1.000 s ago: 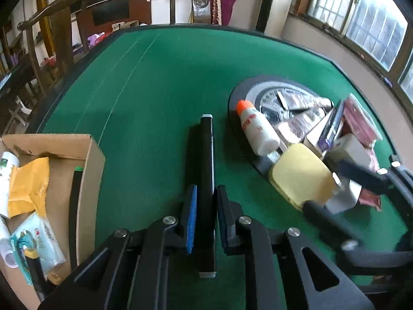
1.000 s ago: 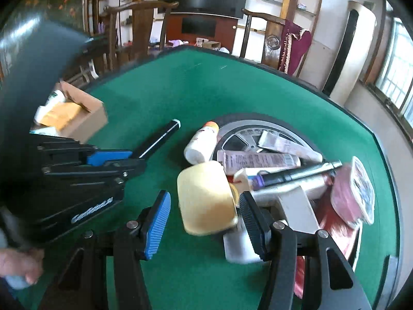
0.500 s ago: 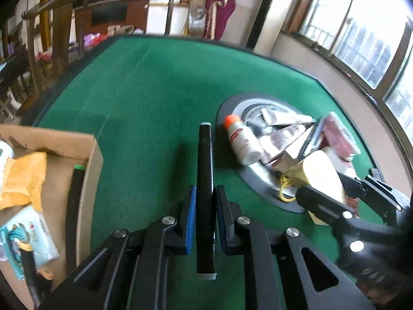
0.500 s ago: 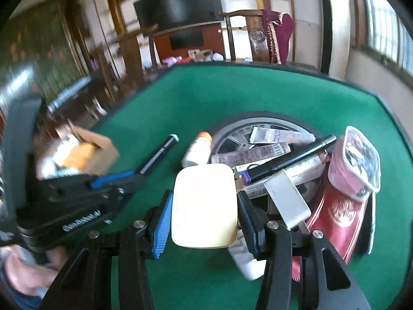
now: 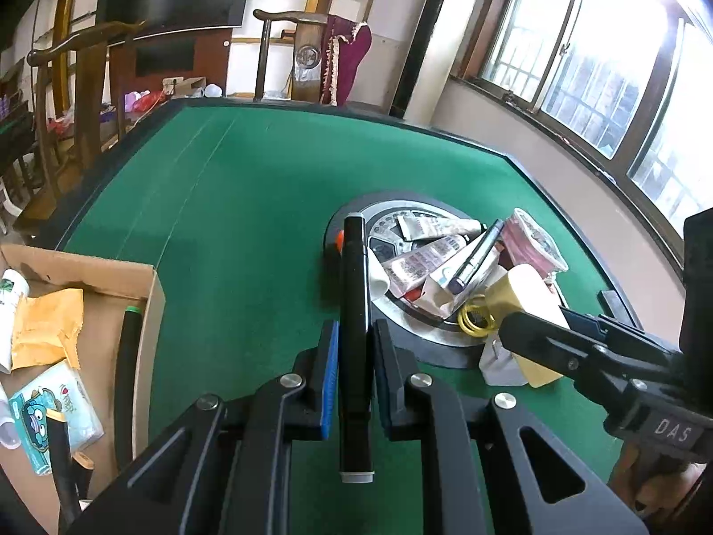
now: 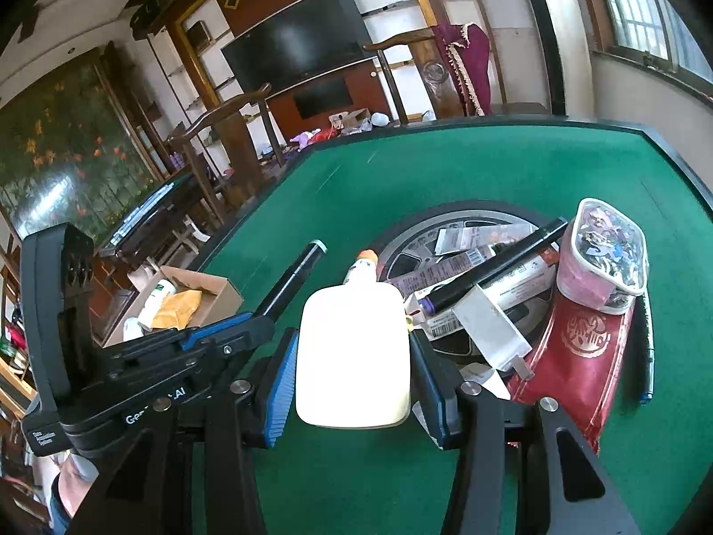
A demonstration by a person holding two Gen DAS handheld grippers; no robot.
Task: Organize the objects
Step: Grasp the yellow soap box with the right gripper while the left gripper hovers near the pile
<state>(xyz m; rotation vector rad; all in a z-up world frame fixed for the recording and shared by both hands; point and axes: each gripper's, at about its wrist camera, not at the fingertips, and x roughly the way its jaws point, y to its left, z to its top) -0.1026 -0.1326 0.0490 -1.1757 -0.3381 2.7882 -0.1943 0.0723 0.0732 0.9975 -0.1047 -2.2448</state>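
1. The left claw [image 5: 354,370] is closed on a black marker [image 5: 354,312], gripped near its rear end. The marker points away along the fingers and is held above the green tabletop [image 5: 249,205].
2. The right claw [image 6: 354,356] holds a pale yellow, rounded flat block [image 6: 354,356] by its two sides, lifted off the tabletop. Its jaws stand partly apart at the block's width; they closed in over the last second, and the block sits between them.
3. A cardboard box [image 5: 153,294] sits at the near left edge of the tabletop. It contains a yellow packet [image 5: 44,325], a tissue pack [image 5: 53,410] and a dark pen with a green tip [image 5: 127,356].
4. A round dark tray [image 6: 445,232] lies right of centre, piled with tubes, a purple-tipped pen [image 6: 490,267] and a white bottle with an orange cap [image 6: 363,267].
5. A pink lidded tub [image 6: 601,254] rests on a red pouch [image 6: 579,356] at the tray's right edge.
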